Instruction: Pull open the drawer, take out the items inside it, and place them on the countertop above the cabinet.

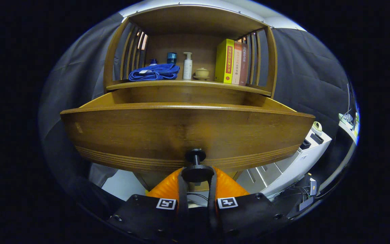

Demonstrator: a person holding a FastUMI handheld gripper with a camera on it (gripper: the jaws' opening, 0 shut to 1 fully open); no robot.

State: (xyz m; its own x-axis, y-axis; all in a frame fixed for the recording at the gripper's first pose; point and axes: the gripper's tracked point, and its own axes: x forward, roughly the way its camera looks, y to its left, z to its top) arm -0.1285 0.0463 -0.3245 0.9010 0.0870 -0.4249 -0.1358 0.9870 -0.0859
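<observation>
Drawer [185,130] of the wooden cabinet [190,51] stands pulled out, its front close ahead of the hand-held gripper [196,176], whose fingers are narrowed onto the dark knob [195,167]. Its inside is hidden behind the front panel. On the countertop [188,84] lie a blue towel [154,72], a pump bottle [188,66] and books [232,61]. The opening step looks nearly done; next comes releasing the knob and reaching inside.

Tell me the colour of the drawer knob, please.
Black. The knob shows best in the gripper view, held between the gripper fingers on the brown wooden drawer.
</observation>
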